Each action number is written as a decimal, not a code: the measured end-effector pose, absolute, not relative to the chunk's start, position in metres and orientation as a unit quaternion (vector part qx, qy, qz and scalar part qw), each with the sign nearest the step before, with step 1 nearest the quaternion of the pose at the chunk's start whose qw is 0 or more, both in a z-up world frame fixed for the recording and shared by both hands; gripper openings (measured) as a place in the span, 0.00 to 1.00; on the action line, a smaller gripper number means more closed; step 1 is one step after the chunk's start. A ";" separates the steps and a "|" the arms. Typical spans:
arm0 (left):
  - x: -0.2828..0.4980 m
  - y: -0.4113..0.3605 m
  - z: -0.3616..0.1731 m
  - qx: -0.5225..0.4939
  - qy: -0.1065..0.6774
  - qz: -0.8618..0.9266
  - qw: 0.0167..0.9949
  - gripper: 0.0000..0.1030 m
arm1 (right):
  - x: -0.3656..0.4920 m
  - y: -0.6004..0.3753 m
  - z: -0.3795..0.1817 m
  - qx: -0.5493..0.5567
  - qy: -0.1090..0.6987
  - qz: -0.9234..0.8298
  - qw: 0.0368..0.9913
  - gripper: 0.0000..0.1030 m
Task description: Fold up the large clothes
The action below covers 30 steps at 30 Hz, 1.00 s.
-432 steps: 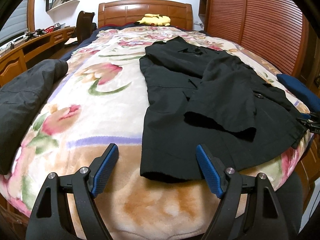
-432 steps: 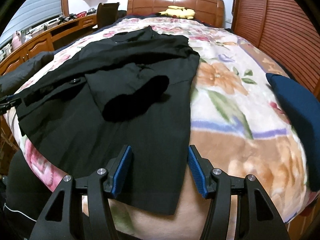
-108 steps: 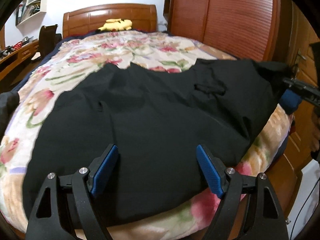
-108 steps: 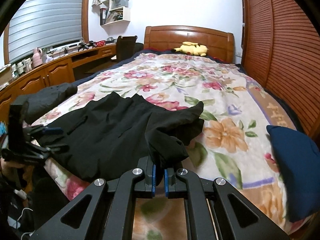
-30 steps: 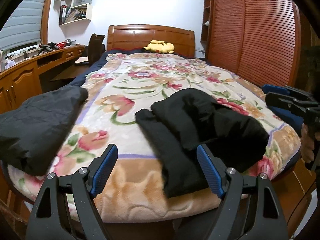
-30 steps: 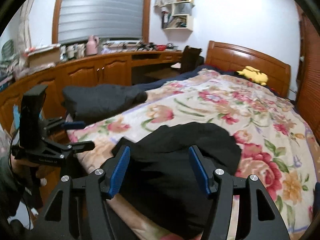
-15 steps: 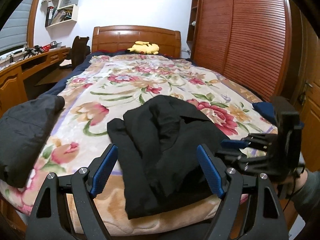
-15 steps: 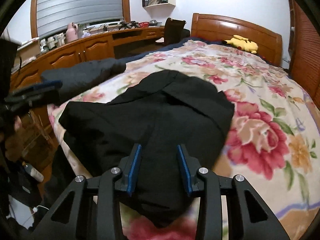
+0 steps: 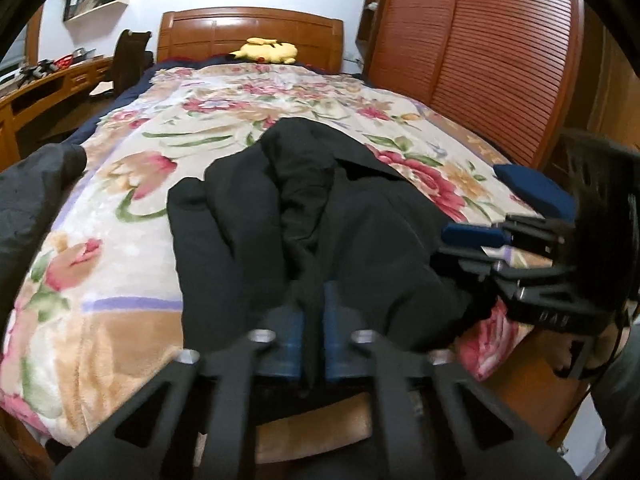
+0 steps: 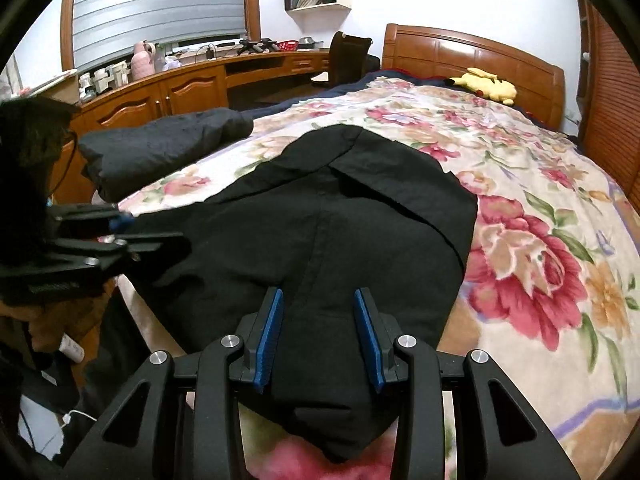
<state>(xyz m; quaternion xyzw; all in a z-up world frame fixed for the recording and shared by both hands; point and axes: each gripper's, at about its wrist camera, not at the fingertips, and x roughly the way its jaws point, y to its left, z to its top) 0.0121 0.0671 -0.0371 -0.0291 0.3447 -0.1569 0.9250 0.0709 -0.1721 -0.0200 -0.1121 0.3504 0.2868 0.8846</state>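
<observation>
A black coat [image 9: 280, 184] lies bunched and partly folded near the foot of the floral bedspread [image 9: 132, 148]. My left gripper [image 9: 312, 312] is shut on a raised fold at the coat's near edge, with cloth pinched between its blue pads. In the right wrist view the coat [image 10: 360, 200] spreads ahead. My right gripper [image 10: 318, 296] holds a thick bunch of the coat's near end between half-closed pads. Each gripper shows in the other's view: the right gripper [image 9: 460, 248] at the coat's right edge, the left gripper [image 10: 120, 232] at its left edge.
A dark grey padded jacket [image 10: 160, 148] lies on the bed's left side. A blue cushion [image 9: 532, 192] sits at the right edge and a yellow plush toy [image 9: 266, 50] by the headboard. Slatted wardrobe doors [image 9: 480, 60] stand on the right, a wooden desk [image 10: 192, 84] on the left.
My left gripper moved forward and down onto the coat and its jaws went from wide open to shut on a fold. My right gripper dropped onto the coat and its jaws narrowed.
</observation>
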 end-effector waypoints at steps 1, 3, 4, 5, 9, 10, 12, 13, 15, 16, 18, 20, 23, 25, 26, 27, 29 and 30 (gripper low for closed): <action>0.009 0.068 -0.033 -0.025 0.336 -0.154 0.929 0.06 | 0.071 -0.174 -0.017 -0.111 0.349 0.285 0.886 0.39; 0.002 0.075 -0.024 -0.030 0.317 -0.147 0.937 0.05 | 0.070 -0.179 -0.011 -0.110 0.343 0.276 0.891 0.44; -0.004 0.082 -0.015 -0.037 0.303 -0.140 0.942 0.05 | 0.070 -0.183 -0.007 -0.108 0.338 0.273 0.894 0.44; -0.008 0.088 -0.009 -0.037 0.294 -0.131 0.946 0.05 | 0.071 -0.186 -0.004 -0.105 0.336 0.270 0.896 0.44; -0.015 0.110 -0.005 -0.031 0.284 -0.097 0.953 0.05 | 0.068 -0.191 0.008 -0.093 0.322 0.281 0.899 0.44; -0.015 0.115 -0.010 -0.030 0.290 -0.089 0.952 0.05 | 0.066 -0.189 0.009 -0.090 0.320 0.290 0.898 0.43; -0.014 0.121 -0.021 -0.024 0.301 -0.081 0.950 0.05 | 0.059 -0.180 0.006 -0.092 0.320 0.312 0.890 0.38; -0.014 0.122 -0.028 -0.021 0.307 -0.079 0.948 0.05 | 0.055 -0.174 0.003 -0.099 0.320 0.317 0.887 0.37; -0.016 0.123 -0.041 -0.018 0.316 -0.078 0.945 0.05 | 0.049 -0.162 -0.005 -0.114 0.326 0.326 0.880 0.36; -0.017 0.123 -0.047 -0.020 0.321 -0.078 0.944 0.05 | 0.047 -0.157 -0.011 -0.124 0.331 0.324 0.877 0.36; -0.019 0.122 -0.055 -0.024 0.326 -0.084 0.941 0.05 | 0.047 -0.153 -0.024 -0.135 0.341 0.317 0.875 0.35; -0.023 0.122 -0.058 -0.026 0.328 -0.086 0.940 0.05 | 0.051 -0.156 -0.036 -0.129 0.354 0.315 0.871 0.34; -0.021 0.118 -0.060 -0.019 0.330 -0.081 0.940 0.05 | 0.056 -0.160 -0.049 -0.097 0.366 0.312 0.871 0.33; -0.020 0.117 -0.062 -0.017 0.332 -0.079 0.940 0.05 | 0.057 -0.156 -0.050 -0.105 0.362 0.304 0.875 0.33; -0.020 0.117 -0.064 -0.018 0.334 -0.080 0.939 0.05 | 0.056 -0.154 -0.050 -0.109 0.359 0.301 0.877 0.33; -0.020 0.118 -0.065 -0.020 0.336 -0.081 0.938 0.05 | 0.054 -0.153 -0.051 -0.113 0.356 0.300 0.878 0.33; -0.021 0.119 -0.064 -0.027 0.332 -0.083 0.939 0.05 | 0.053 -0.152 -0.049 -0.113 0.355 0.303 0.877 0.33; -0.022 0.120 -0.062 -0.032 0.331 -0.083 0.940 0.05 | 0.052 -0.151 -0.046 -0.110 0.357 0.306 0.876 0.33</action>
